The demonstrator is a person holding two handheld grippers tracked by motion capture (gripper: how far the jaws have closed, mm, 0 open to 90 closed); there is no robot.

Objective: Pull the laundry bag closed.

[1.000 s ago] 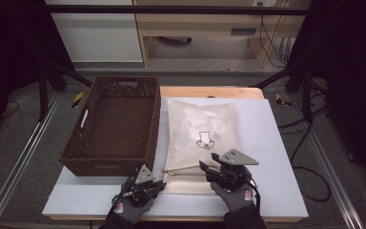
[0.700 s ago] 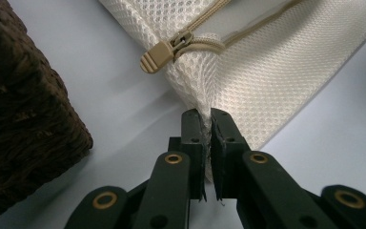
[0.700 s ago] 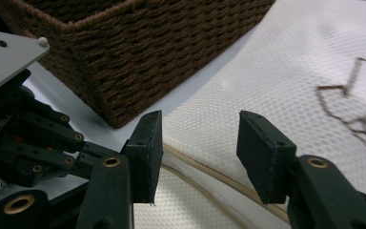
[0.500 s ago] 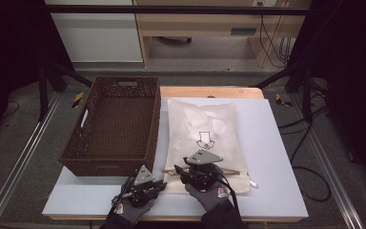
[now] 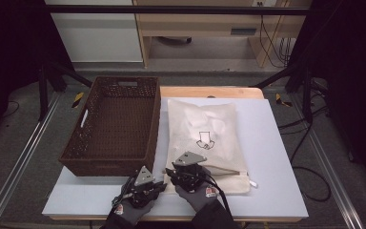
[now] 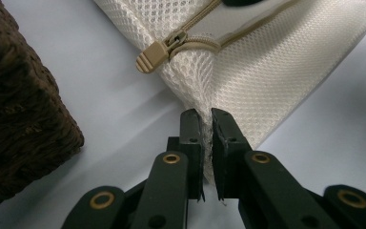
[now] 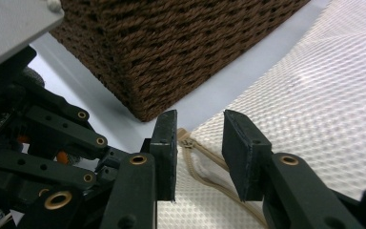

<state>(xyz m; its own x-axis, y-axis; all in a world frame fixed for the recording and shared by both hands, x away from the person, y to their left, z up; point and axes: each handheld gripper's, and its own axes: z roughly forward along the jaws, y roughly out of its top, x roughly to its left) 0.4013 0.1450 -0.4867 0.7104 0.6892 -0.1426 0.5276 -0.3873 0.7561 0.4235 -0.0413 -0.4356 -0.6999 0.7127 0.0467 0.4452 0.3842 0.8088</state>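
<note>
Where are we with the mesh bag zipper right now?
Done: left gripper pinches the mesh bag corner. In hand: right gripper, jaws just closing, hangs open over the zipper; pull tab ungripped. Left: grab the tab and slide it.

The wicker basket (image 5: 114, 126) walls off the left half of the counter (image 5: 271, 143), its near corner just beside the left gripper (image 6: 207, 119), which blocks the way further left. Between basket and mesh bag (image 5: 205, 138) runs only a narrow strip of bare counter. The right gripper (image 7: 200, 138) hangs close beside the left one, crowding the bag's near left corner. Right of the bag, a broad band of counter lies free to the edge.
</note>
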